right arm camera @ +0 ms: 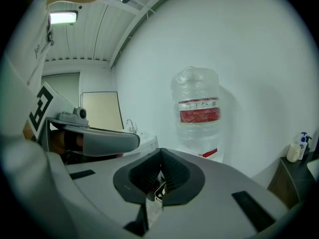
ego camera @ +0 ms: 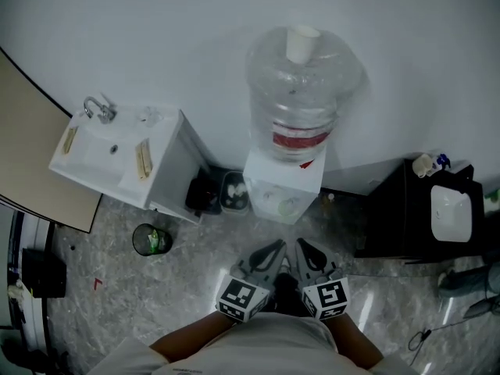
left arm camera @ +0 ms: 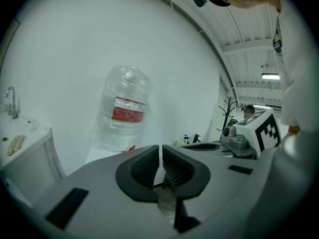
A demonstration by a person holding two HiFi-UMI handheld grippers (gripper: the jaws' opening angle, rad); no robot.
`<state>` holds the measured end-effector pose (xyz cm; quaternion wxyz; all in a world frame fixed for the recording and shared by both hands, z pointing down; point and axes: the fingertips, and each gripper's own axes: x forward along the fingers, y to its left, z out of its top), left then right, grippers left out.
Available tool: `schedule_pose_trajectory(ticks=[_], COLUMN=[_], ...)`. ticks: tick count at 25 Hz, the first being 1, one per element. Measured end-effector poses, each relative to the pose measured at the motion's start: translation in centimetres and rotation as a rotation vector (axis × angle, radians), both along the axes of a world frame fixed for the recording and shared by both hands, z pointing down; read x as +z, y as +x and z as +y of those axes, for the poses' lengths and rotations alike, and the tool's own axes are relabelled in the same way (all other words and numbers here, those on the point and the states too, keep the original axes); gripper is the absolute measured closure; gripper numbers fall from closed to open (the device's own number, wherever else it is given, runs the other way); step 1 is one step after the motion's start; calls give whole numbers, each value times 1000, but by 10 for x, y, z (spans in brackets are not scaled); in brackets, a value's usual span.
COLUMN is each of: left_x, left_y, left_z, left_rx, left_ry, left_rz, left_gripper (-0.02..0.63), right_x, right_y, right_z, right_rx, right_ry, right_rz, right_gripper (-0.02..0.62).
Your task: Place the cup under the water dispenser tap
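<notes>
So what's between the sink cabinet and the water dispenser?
A black bag or bin and a small bin holding white litter, seen in the head view.

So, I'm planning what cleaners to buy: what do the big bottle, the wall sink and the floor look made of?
The bottle looks like clear glossy plastic: the wall shows through it. The sink looks like white glazed ceramic, smooth and bright, though moulded resin is possible; its tap is shiny metal. The floor looks like polished grey veined stone or tile, mirroring light.
</notes>
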<state>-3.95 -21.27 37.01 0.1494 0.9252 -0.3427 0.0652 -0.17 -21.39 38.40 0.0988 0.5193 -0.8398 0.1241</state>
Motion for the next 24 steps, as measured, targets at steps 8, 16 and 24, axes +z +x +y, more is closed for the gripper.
schedule_pose_trajectory(ticks=[8,16,24], left_x=[-2,5,14], left_y=[-8,-10,-16], left_z=[-10,-13,-11], left_rx=[-15,-22,-26], left_ry=[5,13,7], left_rz=[4,-4,-11], left_gripper=[580,580,580], right_x=[0,5,13], right_y=[-8,-7,-10], right_z=[-4,-8,-7], right_rx=[-2,0,4], right_ry=[-5,-15,-32], right_rz=[18,33,43], right_gripper=[580,580,580])
